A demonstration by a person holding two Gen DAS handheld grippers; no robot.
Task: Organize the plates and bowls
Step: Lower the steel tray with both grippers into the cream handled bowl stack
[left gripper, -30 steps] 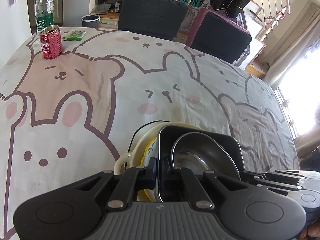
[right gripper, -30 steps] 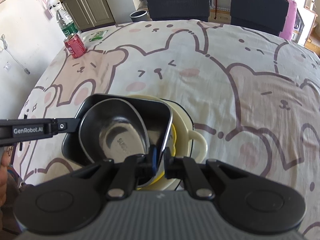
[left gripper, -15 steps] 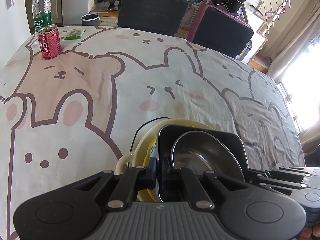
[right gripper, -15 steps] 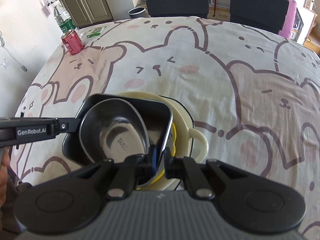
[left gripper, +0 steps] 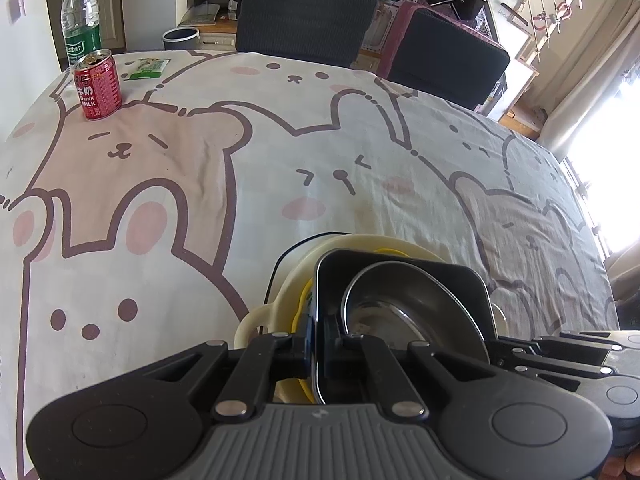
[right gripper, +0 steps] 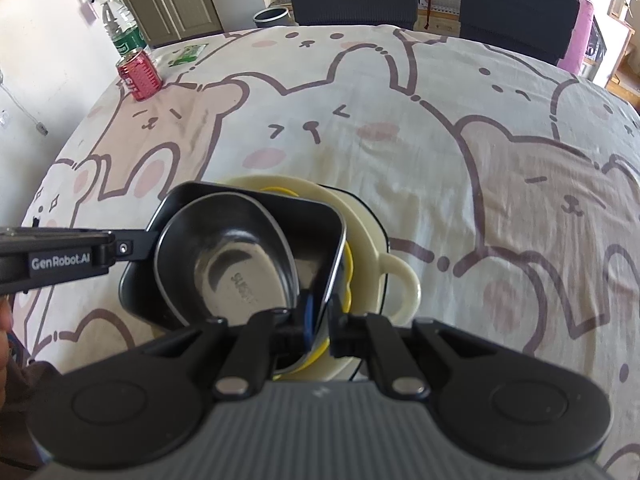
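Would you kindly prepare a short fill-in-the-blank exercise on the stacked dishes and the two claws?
1. The steel bowl sits inside the ____ square dish.
2. Both the left claw and right claw are shut on that dish's ____.
3. The cream dish beneath has a looped ____.
4. The can is coloured ____.

Missing words: black; rim; handle; red
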